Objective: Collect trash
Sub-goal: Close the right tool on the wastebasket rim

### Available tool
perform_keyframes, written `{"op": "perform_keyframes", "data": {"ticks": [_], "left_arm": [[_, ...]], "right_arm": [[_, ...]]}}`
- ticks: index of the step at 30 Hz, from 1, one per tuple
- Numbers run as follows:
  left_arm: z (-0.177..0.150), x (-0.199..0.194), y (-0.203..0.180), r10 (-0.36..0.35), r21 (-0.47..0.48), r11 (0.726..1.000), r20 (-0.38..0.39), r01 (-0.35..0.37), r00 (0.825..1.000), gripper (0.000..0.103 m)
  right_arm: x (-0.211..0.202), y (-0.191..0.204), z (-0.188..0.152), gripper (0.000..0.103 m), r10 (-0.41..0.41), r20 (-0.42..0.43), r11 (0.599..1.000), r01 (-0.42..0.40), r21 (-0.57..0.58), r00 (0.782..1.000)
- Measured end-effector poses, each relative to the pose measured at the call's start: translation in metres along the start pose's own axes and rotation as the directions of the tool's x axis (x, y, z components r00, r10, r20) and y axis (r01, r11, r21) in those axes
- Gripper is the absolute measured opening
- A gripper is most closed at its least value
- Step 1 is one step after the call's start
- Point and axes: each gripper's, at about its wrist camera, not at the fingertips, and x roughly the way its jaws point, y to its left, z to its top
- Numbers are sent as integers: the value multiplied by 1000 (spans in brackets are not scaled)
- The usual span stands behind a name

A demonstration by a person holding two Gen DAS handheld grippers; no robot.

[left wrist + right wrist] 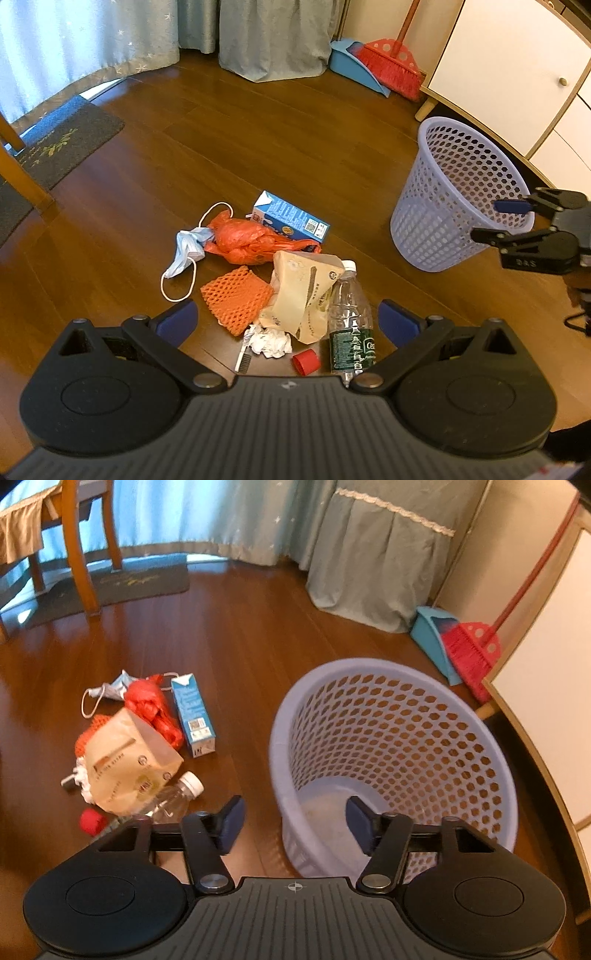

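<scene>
- We hold the left gripper (287, 322) above the trash pile on the wooden floor (295, 147), jaws spread wide and gripping nothing.
- Between its blue pads we see a clear plastic bottle (349, 317) lying with its white cap pointing away, a brown paper bag (303, 295) overlapping it, a crumpled white tissue (271, 341) and a red cap (306, 362) near the camera.
- Farther out lie an orange foam net (236, 299), an orange plastic bag (243, 242), a blue face mask (186, 251) and a blue carton (290, 221) on its side.
- The lavender mesh basket (458, 192) stands to the right of the pile, apart from it, near a white cabinet (517, 74).
- Our right gripper (293, 825) hovers at the basket's near rim, jaws wide open and empty, one pad over the inside of the basket (388, 738), which holds nothing we can make out.
- A red broom (393, 66) and blue dustpan (351, 62) lean by the wall.
</scene>
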Motion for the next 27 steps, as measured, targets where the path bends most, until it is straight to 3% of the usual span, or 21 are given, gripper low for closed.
{"op": "perform_keyframes", "data": {"ticks": [5, 11, 21, 27], "left_arm": [[-1, 4, 2, -2, -9, 1000, -10, 2, 1000, 102], [-3, 6, 8, -7, -37, 999, -28, 6, 1000, 102], [-8, 11, 15, -4, -61, 998, -49, 1, 999, 102], [-7, 13, 15, -4, -64, 998, -52, 0, 999, 102]], "right_arm": [[19, -8, 0, 36, 46, -18, 999, -46, -26, 999], [38, -12, 4, 24, 83, -46, 996, -85, -38, 995], [57, -5, 8, 12, 98, -41, 992, -101, -78, 994], [58, 9, 5, 10, 35, -51, 980, -44, -196, 998]]}}
